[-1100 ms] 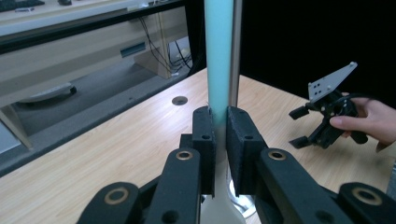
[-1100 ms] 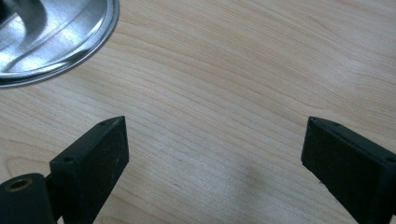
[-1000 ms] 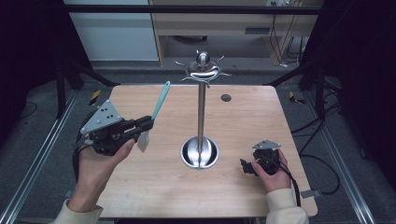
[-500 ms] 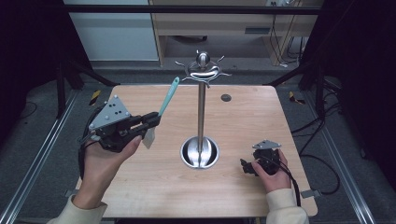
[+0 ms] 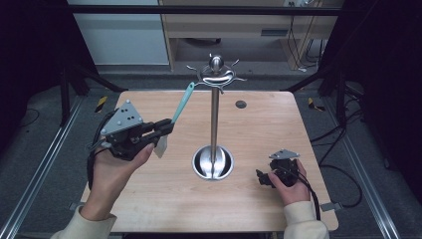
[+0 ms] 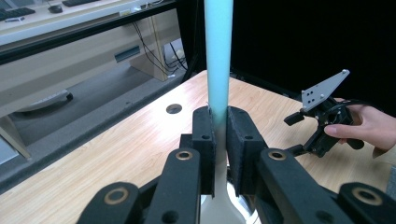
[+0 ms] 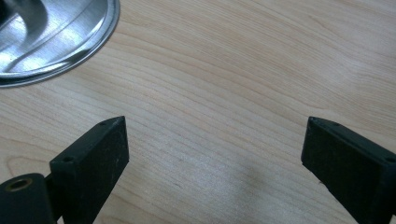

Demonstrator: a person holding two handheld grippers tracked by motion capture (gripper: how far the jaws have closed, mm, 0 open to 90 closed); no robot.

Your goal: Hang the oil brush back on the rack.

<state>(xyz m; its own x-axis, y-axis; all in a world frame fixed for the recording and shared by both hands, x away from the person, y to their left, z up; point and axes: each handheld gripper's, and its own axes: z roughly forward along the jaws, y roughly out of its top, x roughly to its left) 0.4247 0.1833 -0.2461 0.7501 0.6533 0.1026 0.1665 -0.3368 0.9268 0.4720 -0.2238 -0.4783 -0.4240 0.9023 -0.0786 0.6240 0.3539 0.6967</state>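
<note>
My left gripper (image 5: 168, 127) is shut on a utensil with a teal handle (image 5: 183, 102) and a pale blade (image 5: 160, 147) that hangs below the jaws. It holds the utensil above the left half of the wooden table (image 5: 164, 199). In the left gripper view the pads clamp the handle (image 6: 218, 56) just above the blade's neck. A metal stand with a round base (image 5: 213, 163), a tall pole (image 5: 215, 119) and hooks at its top (image 5: 215, 74) stands mid-table, right of the utensil. My right gripper (image 5: 261, 177) rests low at the table's right, open and with nothing between its jaws (image 7: 215, 154).
A small round hole (image 5: 241, 104) sits in the tabletop behind the stand. The stand's shiny base (image 7: 51, 32) lies close to the right gripper. Black frame bars and cables run along both sides of the table. A desk stands beyond the far edge.
My left gripper has carried the utensil a little to the right, toward the stand's pole. The right gripper has stayed where it was.
</note>
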